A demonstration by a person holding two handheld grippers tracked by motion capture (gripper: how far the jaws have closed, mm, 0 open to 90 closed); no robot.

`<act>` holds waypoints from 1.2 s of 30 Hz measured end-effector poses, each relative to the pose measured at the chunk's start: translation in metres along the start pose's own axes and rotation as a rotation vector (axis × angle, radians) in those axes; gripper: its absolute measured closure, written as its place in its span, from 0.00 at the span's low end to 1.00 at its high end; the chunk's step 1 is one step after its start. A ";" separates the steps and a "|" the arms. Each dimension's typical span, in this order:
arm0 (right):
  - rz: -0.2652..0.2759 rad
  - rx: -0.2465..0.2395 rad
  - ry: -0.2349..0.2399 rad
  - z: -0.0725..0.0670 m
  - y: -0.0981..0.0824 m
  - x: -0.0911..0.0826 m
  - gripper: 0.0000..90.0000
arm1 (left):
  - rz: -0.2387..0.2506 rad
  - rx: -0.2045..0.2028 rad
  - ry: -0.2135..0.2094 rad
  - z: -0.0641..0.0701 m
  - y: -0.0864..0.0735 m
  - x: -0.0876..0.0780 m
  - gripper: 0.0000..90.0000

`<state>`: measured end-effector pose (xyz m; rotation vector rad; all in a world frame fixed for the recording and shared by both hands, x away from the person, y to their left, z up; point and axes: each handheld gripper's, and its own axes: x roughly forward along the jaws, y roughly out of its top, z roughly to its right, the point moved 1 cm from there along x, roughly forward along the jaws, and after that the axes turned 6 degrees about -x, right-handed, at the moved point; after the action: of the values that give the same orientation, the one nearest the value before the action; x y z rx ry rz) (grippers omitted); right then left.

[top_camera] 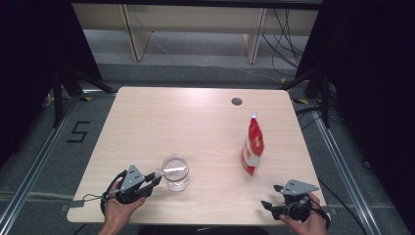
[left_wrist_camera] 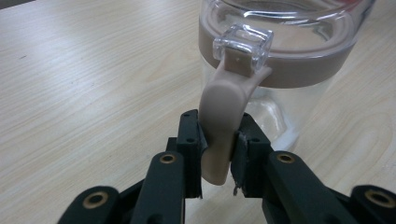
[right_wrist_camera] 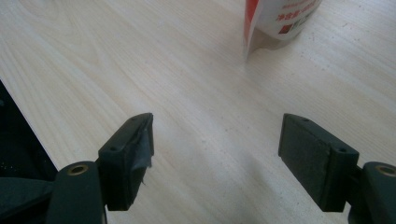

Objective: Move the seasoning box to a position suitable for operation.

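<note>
At the near left of the surface (top_camera: 147, 112), the left hand-held gripper (left_wrist_camera: 218, 149) has its jaws closed on the beige handle (left_wrist_camera: 223, 116) of a clear jug (top_camera: 175, 172), which stands upright just right of it. At the near right, the right hand-held gripper (right_wrist_camera: 215, 144) rests with jaws wide apart, holding nothing. Farther back on the right stands a red and white pouch (top_camera: 252, 147).

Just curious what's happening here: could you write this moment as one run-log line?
left gripper: shut on beige handle of clear plastic jar | right gripper: open, idle | red-and-white pouch: upright, untouched
</note>
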<state>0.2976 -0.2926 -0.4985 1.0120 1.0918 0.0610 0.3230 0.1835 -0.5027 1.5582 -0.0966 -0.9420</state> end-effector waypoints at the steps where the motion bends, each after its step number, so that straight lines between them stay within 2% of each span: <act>1: 0.000 0.000 0.000 0.000 0.000 0.000 0.30 | 0.000 0.000 0.000 0.000 0.000 0.000 0.83; 2: -0.001 0.006 0.000 -0.001 0.000 0.000 0.31 | 0.014 -0.007 -0.017 0.002 0.001 0.003 0.83; 3: 0.005 -0.012 0.007 0.000 0.000 0.001 0.30 | 0.007 0.003 -0.020 0.002 0.002 0.003 0.83; 5: 0.007 -0.009 0.012 0.000 0.001 0.001 0.30 | 0.009 -0.006 -0.036 0.005 0.003 0.006 0.83; 7: 0.009 -0.008 0.011 0.000 0.001 0.001 0.30 | 0.004 0.009 -0.044 0.008 0.004 0.008 0.83; 10: 0.011 -0.007 0.010 0.000 0.001 0.001 0.30 | 0.009 0.006 -0.051 0.009 0.005 0.010 0.83; 13: 0.010 -0.008 0.016 0.000 0.001 0.001 0.31 | 0.007 0.031 -0.071 0.013 0.008 0.013 0.82; 17: 0.018 -0.003 0.019 -0.001 0.002 0.001 0.31 | 0.000 0.022 -0.081 0.018 0.009 0.017 0.82; 21: 0.022 -0.016 0.024 0.000 0.002 0.002 0.32 | 0.004 0.033 -0.106 0.023 0.011 0.022 0.82; 22: 0.021 -0.016 0.027 0.000 0.002 0.002 0.32 | 0.007 0.030 -0.114 0.024 0.011 0.023 0.82; 23: 0.017 0.007 0.027 -0.001 0.002 0.002 0.32 | 0.006 0.042 -0.118 0.025 0.012 0.024 0.82; 28: 0.021 -0.008 0.026 -0.001 0.002 0.002 0.32 | 0.005 0.049 -0.147 0.033 0.014 0.031 0.82; 29: 0.015 0.017 0.030 -0.003 0.002 0.001 0.32 | 0.009 0.047 -0.150 0.034 0.014 0.032 0.82; 30: 0.020 0.000 0.028 -0.002 0.002 0.002 0.32 | 0.007 0.047 -0.151 0.035 0.015 0.033 0.82; 34: 0.015 0.009 0.033 -0.002 0.002 0.002 0.31 | 0.011 0.050 -0.156 0.036 0.016 0.035 0.82; 36: 0.012 -0.015 0.043 0.000 0.003 0.003 0.31 | 0.010 0.060 -0.158 0.039 0.016 0.036 0.82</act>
<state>0.2999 -0.2893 -0.4988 1.0074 1.1234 0.1009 0.3310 0.1287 -0.5036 1.5350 -0.2463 -1.0625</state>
